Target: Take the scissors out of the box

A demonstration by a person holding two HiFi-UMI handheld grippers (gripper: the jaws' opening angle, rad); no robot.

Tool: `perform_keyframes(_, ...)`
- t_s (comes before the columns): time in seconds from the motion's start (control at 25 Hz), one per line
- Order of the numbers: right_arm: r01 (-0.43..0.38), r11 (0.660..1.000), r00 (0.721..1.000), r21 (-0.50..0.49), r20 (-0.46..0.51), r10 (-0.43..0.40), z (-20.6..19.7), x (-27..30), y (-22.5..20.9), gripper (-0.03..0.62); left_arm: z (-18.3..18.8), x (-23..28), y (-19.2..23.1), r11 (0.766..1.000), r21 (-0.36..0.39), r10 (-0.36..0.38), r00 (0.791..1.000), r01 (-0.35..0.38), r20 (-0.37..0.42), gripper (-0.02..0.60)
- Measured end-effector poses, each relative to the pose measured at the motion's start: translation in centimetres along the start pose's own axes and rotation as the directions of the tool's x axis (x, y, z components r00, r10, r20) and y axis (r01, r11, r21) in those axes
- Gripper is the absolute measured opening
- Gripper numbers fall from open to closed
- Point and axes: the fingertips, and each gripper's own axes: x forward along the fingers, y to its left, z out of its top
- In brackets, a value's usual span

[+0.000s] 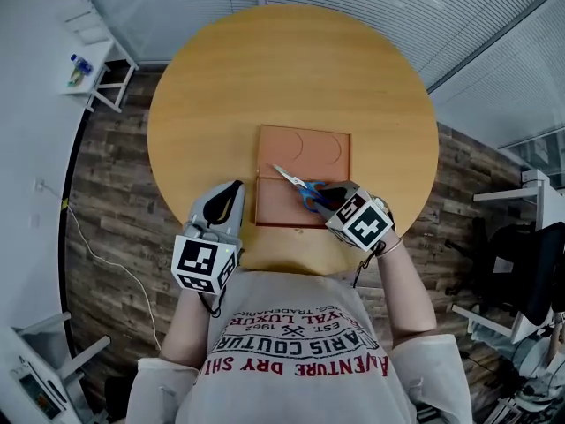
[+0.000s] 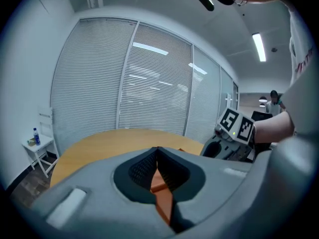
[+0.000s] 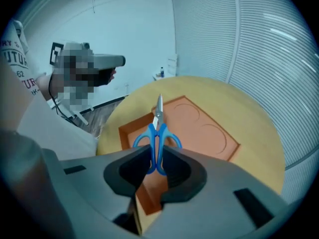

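Observation:
Blue-handled scissors (image 3: 158,133) with silver blades (image 1: 287,176) hang above the open orange box (image 1: 303,153), clear of its floor. My right gripper (image 3: 156,159) is shut on the scissors' handles; the blades point away from it over the box. In the head view the right gripper (image 1: 328,199) sits over the box's near right part. My left gripper (image 1: 228,198) hovers at the box's left edge with its jaws shut and nothing between them. In the left gripper view, a strip of the orange box (image 2: 159,193) shows below the left gripper (image 2: 157,156).
The box lies on a round wooden table (image 1: 212,87); its far half has two round recesses (image 3: 199,121). A small white side table with a bottle (image 1: 81,64) stands far left. Chairs (image 1: 521,272) stand at the right. Window blinds line the far wall.

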Motion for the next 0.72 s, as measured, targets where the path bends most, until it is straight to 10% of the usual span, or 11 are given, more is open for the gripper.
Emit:
perform_keyframes(0.36,0.128,0.981,0.947,0.148,0.275,-0.166,4.5,-6.1,-1.6,0.083,4.5,-0.1,-1.8,0.998,0.058,-0.012,0.996,0.007,0.088,0.011)
perform_keyframes(0.72,0.234,0.922,0.791,0.31,0.491,-0.365,7.6,-12.8,-3.4,0.083,7.0,0.3,-3.4,0.996,0.092,-0.035,0.99,0.023,0.136,0.01)
